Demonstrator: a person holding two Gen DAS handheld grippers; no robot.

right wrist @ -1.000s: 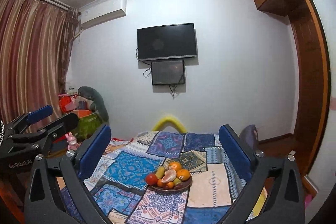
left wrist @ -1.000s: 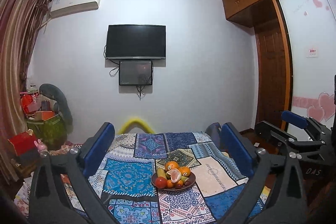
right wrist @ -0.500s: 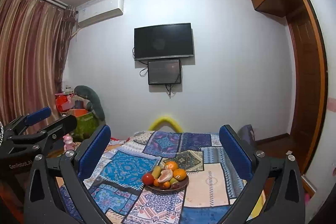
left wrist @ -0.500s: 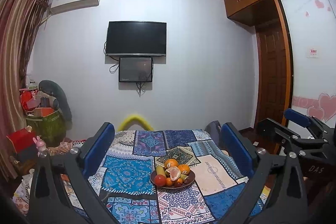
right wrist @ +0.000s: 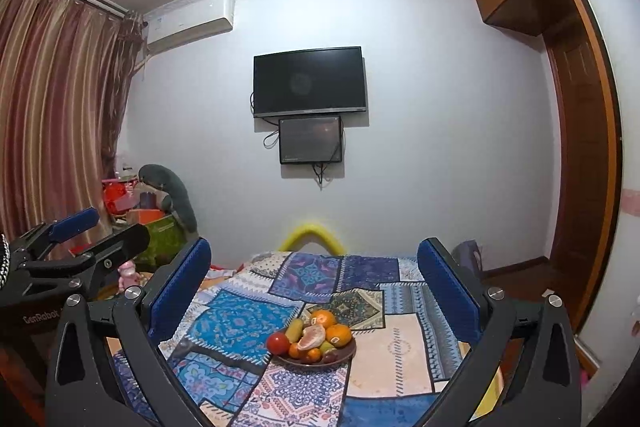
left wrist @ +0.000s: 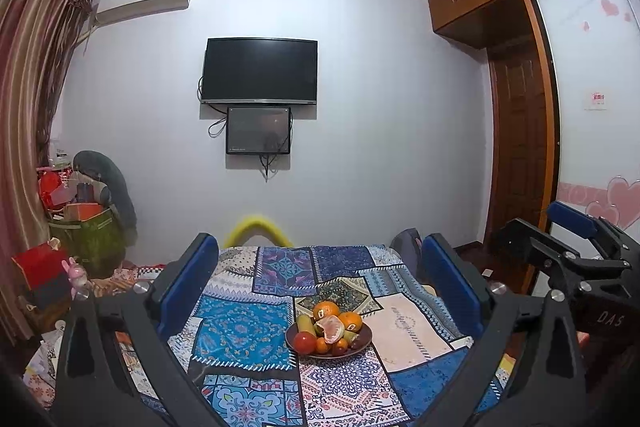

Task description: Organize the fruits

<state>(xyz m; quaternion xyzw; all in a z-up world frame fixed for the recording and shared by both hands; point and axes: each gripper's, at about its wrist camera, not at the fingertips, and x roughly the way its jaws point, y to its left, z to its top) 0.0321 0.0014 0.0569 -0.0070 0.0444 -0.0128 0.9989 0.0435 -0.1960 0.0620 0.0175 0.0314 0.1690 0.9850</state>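
Seen from the left wrist camera, the left gripper [left wrist: 320, 283] is held wide open above a table draped in a patchwork cloth [left wrist: 248, 335], its blue-padded fingers [left wrist: 188, 287] spread far apart with nothing between them. A brown bowl [left wrist: 362, 345] is framed between the fingers on the cloth, well apart from them, and is piled with fruit: oranges [left wrist: 325, 309], a red apple [left wrist: 305, 342], a peeled citrus piece [left wrist: 330, 329] and a yellow-green fruit [left wrist: 305, 323]. The right gripper [left wrist: 576, 255] is seen at the right edge, off to the side of the table, its jaws parted and empty. A dark television [left wrist: 260, 71] is mounted on the far wall above a smaller screen [left wrist: 258, 130]. From the right wrist camera, the right gripper [right wrist: 316, 283] is likewise shown fully spread and empty over the cloth [right wrist: 236, 323], with the bowl [right wrist: 346, 353] of fruit lying between its fingers [right wrist: 180, 291] but untouched. The left gripper [right wrist: 76, 247] is visible at the left edge, open, in front of striped curtains [right wrist: 52, 115].
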